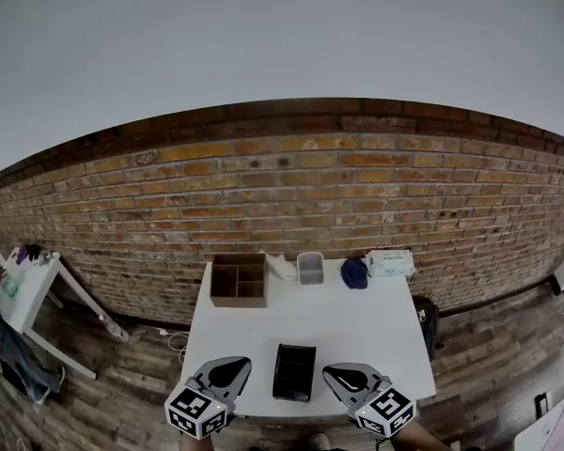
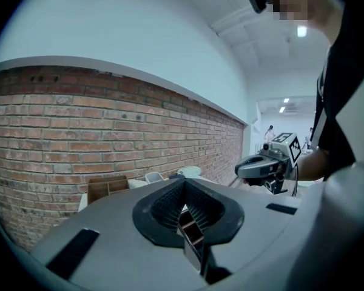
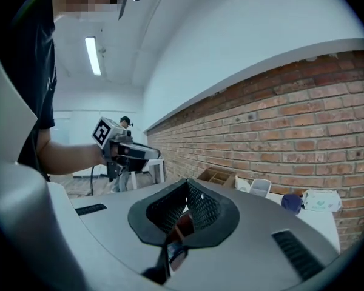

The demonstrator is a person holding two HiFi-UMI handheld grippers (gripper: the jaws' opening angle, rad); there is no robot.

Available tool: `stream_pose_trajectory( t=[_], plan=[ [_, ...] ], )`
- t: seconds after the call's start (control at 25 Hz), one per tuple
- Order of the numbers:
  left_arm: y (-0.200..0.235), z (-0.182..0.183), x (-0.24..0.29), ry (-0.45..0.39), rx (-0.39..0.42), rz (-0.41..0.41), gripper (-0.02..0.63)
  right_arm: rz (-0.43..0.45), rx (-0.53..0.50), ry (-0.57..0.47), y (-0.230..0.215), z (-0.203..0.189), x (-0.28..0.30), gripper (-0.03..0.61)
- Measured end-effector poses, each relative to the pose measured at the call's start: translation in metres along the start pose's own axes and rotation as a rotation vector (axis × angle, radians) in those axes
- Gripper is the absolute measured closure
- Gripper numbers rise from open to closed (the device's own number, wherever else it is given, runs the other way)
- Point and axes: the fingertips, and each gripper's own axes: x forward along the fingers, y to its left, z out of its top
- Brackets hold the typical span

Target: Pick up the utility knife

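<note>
Being held closed and empty at the near edge of the table: left gripper at 7 o'clock, right gripper at 5, likely staged for reaching. The utility knife is not being shown, possibly hidden in the black tray.

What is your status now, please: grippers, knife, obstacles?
Left gripper shut, empty; right gripper shut, empty. Utility knife not visible, maybe inside black tray at table front. Nothing in the way.
</note>
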Motion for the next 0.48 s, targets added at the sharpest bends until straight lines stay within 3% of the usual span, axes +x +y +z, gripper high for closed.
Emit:
stream_pose_trajectory(
  t=[0.24, 0.48],
  plan=[
    [0.025, -0.005, 0.015, 0.071, 0.035, -0.038, 0.626, -0.024, 0.003, 0.018, -0.011, -0.005, 0.013, 0.581],
    [0.054, -0.009, 0.011, 0.076, 0.004, -0.069, 0.626, -0.039, 0.032, 0.025, -0.018, -0.011, 0.026, 0.581]
  ],
)
